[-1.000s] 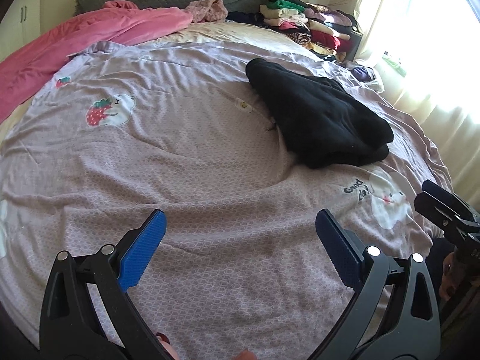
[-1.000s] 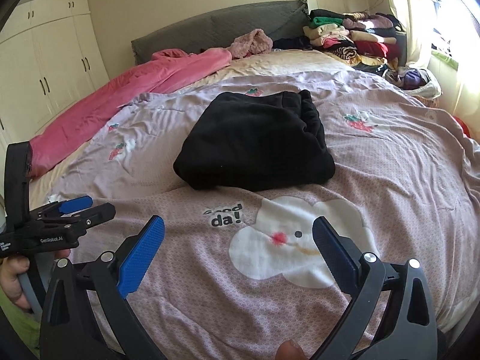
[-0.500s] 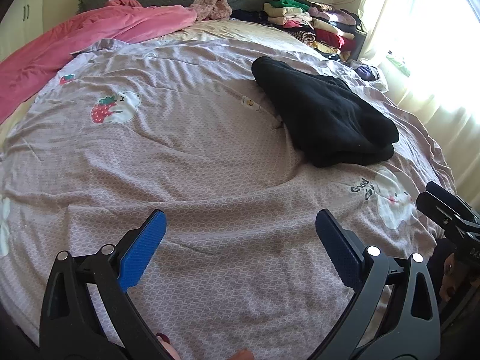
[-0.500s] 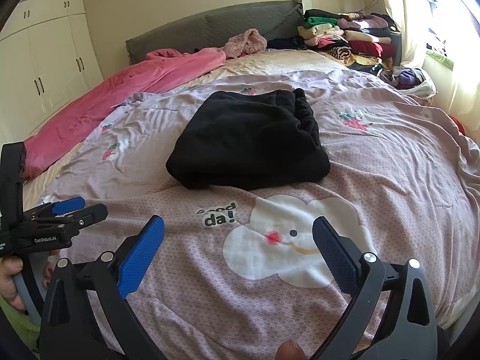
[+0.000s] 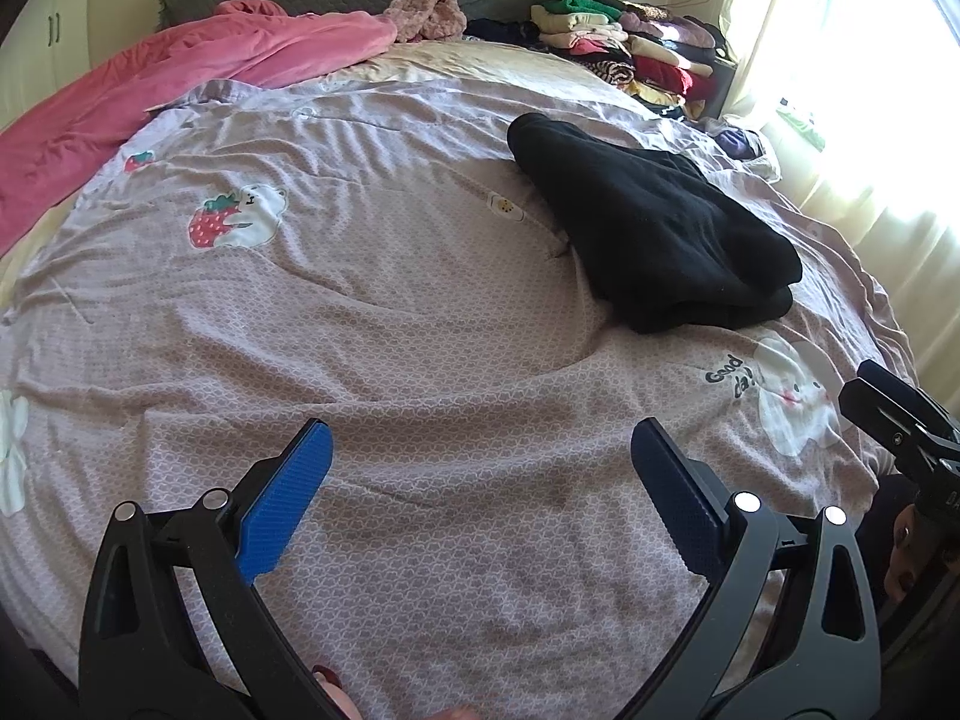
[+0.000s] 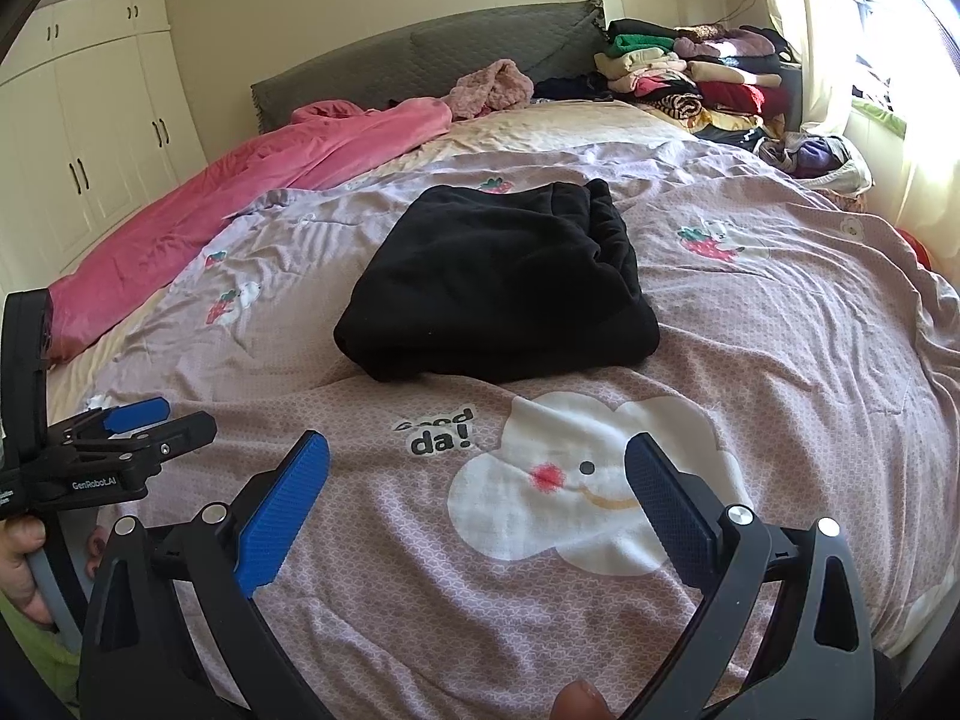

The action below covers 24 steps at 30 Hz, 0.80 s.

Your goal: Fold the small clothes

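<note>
**On the bed: one folded black garment, both grippers empty**

On the left side of the bed, one pink blanket (image 6: 252, 192) lies along the edge, near the white wardrobe (image 6: 90, 138). One lilac bedspread (image 5: 372, 324) with cartoon prints covers the mattress.

1. Left gripper (image 5: 480, 468): jaws spread wide, nothing between the blue pads (image 5: 288, 504). It hovers over bare bedspread near the foot of the bed. In the right wrist view it appears at the left edge (image 6: 150, 420), held by a hand (image 6: 24, 564).

2. Black garment (image 6: 498, 282): one item, folded into a compact stack with layered edges visible at its near side. It lies flat on the bedspread, about mid-bed. In the left wrist view (image 5: 648, 228) its long axis runs diagonally from upper left to lower right. It sits well ahead of and to the right of the left gripper, not touching it.

3. Right gripper (image 6: 480, 468): jaws spread wide, empty. The garment lies straight ahead of it, apart, beyond the "Good da!" cloud print (image 6: 576, 492).

At the far right by the headboard (image 6: 432, 54), one pile of folded clothes (image 6: 690, 72) stands beside the curtained window (image 5: 870, 90).
</note>
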Motion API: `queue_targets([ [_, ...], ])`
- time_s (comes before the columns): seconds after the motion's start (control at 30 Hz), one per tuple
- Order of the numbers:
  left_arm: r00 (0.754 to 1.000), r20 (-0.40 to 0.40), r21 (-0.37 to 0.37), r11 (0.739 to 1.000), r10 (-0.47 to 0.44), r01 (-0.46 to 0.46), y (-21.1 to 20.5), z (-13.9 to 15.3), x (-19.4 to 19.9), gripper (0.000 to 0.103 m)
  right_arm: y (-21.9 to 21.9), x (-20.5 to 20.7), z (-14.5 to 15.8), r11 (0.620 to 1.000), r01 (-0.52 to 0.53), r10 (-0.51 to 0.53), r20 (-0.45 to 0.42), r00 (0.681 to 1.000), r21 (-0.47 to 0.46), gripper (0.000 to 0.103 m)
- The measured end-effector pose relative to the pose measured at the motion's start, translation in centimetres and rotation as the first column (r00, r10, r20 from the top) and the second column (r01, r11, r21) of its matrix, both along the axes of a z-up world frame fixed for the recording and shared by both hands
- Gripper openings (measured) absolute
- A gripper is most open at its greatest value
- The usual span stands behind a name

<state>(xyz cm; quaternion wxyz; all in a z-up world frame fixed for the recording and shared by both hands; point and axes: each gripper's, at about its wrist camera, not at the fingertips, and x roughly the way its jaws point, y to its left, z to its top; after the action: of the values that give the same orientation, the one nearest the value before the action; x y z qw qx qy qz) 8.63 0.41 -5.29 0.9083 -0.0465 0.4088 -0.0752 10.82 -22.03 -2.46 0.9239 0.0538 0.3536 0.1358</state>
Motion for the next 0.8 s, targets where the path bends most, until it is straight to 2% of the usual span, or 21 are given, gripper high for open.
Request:
queue_targets([
  [0.8,1.000,0.008,0.001,1.000,0.000,0.000,0.32,0.27,-0.06,0.093,-0.43,0.15,-0.17,1.000,0.012,-0.012,-0.004,1.000,0.008,0.098],
])
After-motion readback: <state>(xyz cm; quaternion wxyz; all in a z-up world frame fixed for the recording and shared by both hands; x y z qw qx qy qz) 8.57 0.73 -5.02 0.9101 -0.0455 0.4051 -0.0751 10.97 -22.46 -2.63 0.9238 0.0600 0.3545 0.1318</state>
